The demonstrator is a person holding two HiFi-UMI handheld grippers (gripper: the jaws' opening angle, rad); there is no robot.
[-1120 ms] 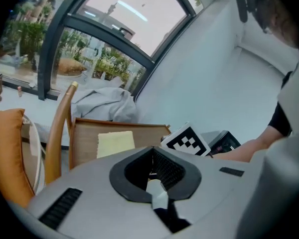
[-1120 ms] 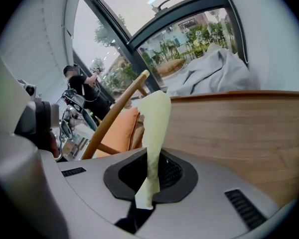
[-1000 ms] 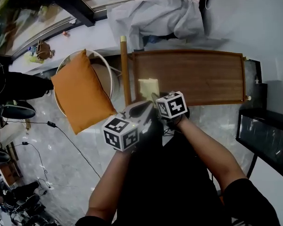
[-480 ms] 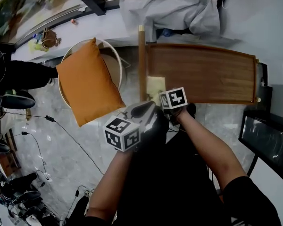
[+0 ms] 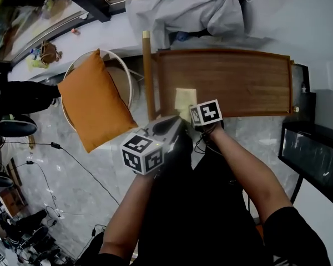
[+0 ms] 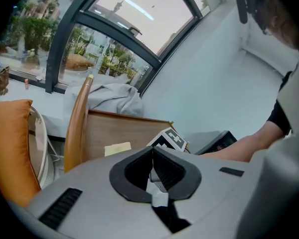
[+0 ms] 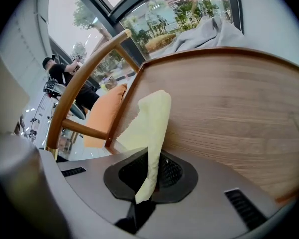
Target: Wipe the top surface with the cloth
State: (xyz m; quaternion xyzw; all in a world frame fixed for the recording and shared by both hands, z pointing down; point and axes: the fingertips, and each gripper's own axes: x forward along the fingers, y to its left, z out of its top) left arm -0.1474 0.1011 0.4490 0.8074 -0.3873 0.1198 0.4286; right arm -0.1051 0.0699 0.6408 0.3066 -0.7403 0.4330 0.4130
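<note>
Right gripper (image 7: 150, 179): jaws clamped on the yellow cloth (image 7: 150, 123). The cloth feeds up out of the jaws and lies forward onto the wooden top (image 7: 229, 108), its far part flat against the wood.

Cloth position, head view: left part of the top, close to the near edge, just beside the curved wooden rail (image 5: 149, 76) that runs along the top's left end. The right gripper comes in from the near side, and its marker cube sits right at the top's near edge.

Left gripper (image 6: 153, 169): jaws together, pads meeting at the tips, nothing between them. It's held short of the top's near edge, over the floor, just left of the right gripper (the two marker cubes are near each other but apart in the head view). Its own view shows the right gripper's cube just ahead, with the cloth beyond it on the wood.

Around it:
- orange cushion (image 5: 91, 108) leaning in a round white frame (image 5: 131, 82), left of the rail
- crumpled grey sheet (image 5: 186, 10) past the top's far edge
- black cabinet (image 5: 313, 159) off the right end
- cables (image 5: 72, 154) on the pale floor
- a person in black (image 7: 55, 69) in the background of the right gripper view, too small to say more
</note>
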